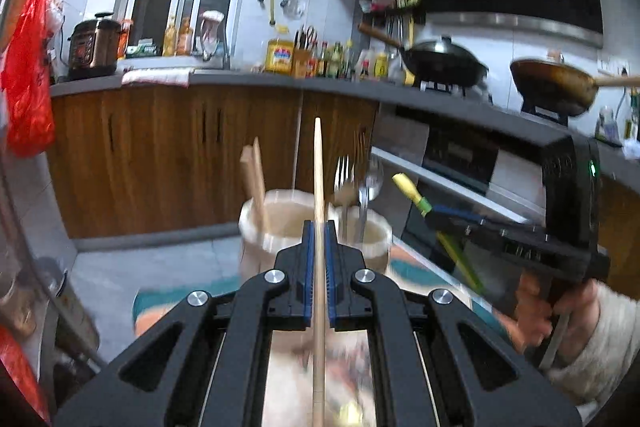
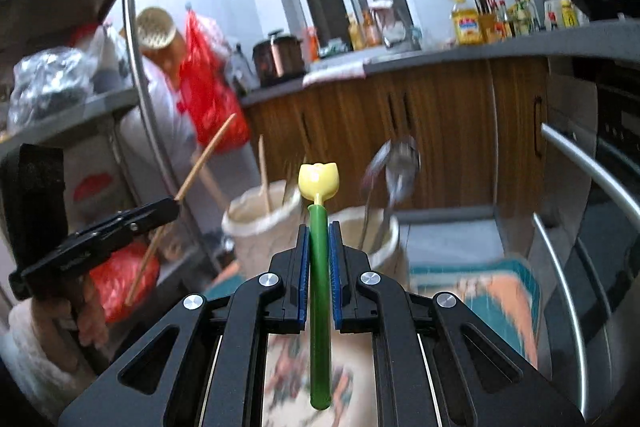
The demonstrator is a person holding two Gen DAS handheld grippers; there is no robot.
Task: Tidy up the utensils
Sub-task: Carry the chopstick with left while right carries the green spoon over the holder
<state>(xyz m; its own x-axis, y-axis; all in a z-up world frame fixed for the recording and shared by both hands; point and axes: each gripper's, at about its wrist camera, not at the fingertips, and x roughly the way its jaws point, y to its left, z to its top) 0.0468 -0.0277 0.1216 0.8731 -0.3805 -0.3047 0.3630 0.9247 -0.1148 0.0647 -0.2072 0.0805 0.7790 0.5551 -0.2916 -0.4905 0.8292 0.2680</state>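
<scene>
The left gripper [image 1: 319,227] was clamped on a chopstick [image 1: 318,167] pointing straight ahead over the left cup [image 1: 256,227], just in front. The right gripper [image 2: 319,231] pinched a green utensil [image 2: 319,267] with a yellow tip, its axis aimed between the two cups, the right cup [image 2: 386,247] nearer. Blur hid the cups' bases and their place on the table [image 2: 500,291].

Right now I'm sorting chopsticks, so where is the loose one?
The chopstick is clamped upright in the left gripper, just before the left holder cup.
</scene>
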